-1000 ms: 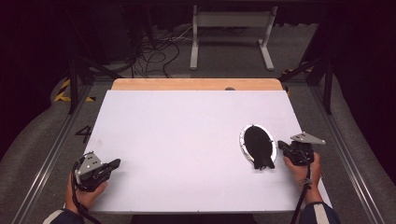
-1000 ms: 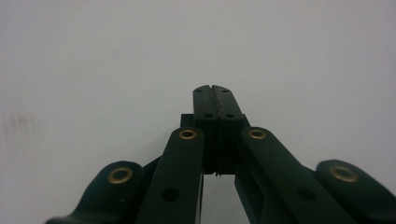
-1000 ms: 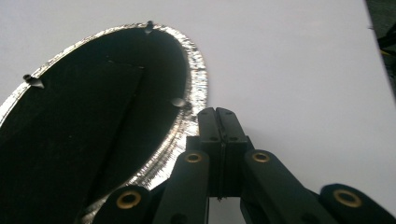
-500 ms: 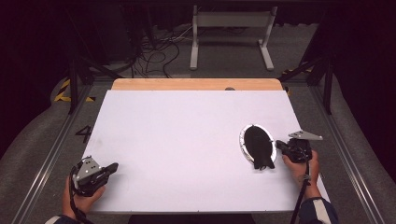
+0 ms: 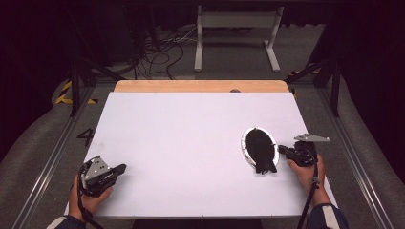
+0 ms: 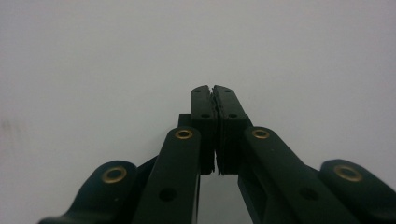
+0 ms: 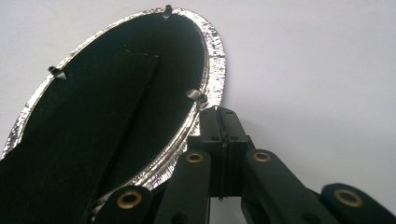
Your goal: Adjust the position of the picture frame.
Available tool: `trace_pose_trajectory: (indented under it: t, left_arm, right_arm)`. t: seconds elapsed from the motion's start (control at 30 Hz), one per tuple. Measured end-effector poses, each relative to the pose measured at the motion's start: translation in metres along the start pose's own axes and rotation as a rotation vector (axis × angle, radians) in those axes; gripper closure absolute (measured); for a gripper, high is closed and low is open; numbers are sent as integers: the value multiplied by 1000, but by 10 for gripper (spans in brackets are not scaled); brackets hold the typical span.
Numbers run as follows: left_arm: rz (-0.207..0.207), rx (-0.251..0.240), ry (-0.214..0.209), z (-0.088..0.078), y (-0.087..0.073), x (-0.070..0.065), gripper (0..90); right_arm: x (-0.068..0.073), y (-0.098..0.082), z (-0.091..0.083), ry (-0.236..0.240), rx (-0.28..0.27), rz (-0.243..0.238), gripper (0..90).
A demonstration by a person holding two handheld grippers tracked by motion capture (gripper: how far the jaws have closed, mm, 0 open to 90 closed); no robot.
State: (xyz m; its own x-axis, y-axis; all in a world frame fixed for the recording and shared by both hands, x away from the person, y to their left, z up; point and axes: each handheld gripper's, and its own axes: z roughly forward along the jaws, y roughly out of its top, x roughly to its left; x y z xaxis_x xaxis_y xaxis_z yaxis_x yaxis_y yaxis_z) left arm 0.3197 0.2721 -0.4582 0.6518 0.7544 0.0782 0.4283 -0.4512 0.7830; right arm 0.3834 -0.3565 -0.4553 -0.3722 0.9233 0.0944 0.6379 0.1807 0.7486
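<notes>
Work looks barely begun, imo: oval frame (image 5: 259, 148) lies back-up, flat on white tabletop (image 5: 191, 143), ungripped. Sits at approx 4 o'clock from tabletop centre. Long axis runs roughly 11-to-5 o'clock in high view, black stand foot at near end. Right gripper (image 7: 219, 112) just beside its silver rim, fingers pressed together, holding nothing. Left gripper (image 6: 214, 91) at 8 o'clock, fingers likewise together, empty. Pickup or standing it up still left.
</notes>
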Motion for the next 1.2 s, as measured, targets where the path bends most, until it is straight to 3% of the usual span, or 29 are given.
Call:
trace_pose_trajectory:
  t: [0.5, 0.53, 0.57, 0.6, 0.77, 0.83, 0.93, 1.07, 1.13, 1.2]
  left_arm:
    - [80, 27, -90, 44, 37, -12, 880]
    - [88, 27, -99, 48, 40, -14, 881]
    - [93, 27, -106, 50, 43, -15, 881]
    - [103, 30, -118, 56, 48, -18, 881]
    - [120, 24, -147, 67, 60, -24, 881]
    - [136, 28, -155, 72, 63, -26, 880]
    - [126, 29, -177, 79, 68, -27, 880]
    - [120, 29, -196, 88, 75, -27, 880]
    - [133, 35, -198, 95, 79, -28, 879]
    - [143, 59, -216, 105, 83, -31, 879]
  right_arm:
    - [42, 4, 9, 18, 24, -60, 900]
    - [52, 6, 12, 20, 33, -98, 900]
    - [52, 6, 12, 20, 33, -98, 900]
    - [64, 7, 16, 17, 38, -126, 900]
    - [76, 11, 23, 55, 36, -139, 900]
    - [78, 12, 24, 57, 37, -143, 900]
    - [84, 15, 28, 61, 40, -176, 900]
    - [79, 19, 32, 40, 18, -166, 900]
    - [72, 25, 36, 9, -8, -153, 900]
    - [69, 27, 39, 13, -5, -132, 900]
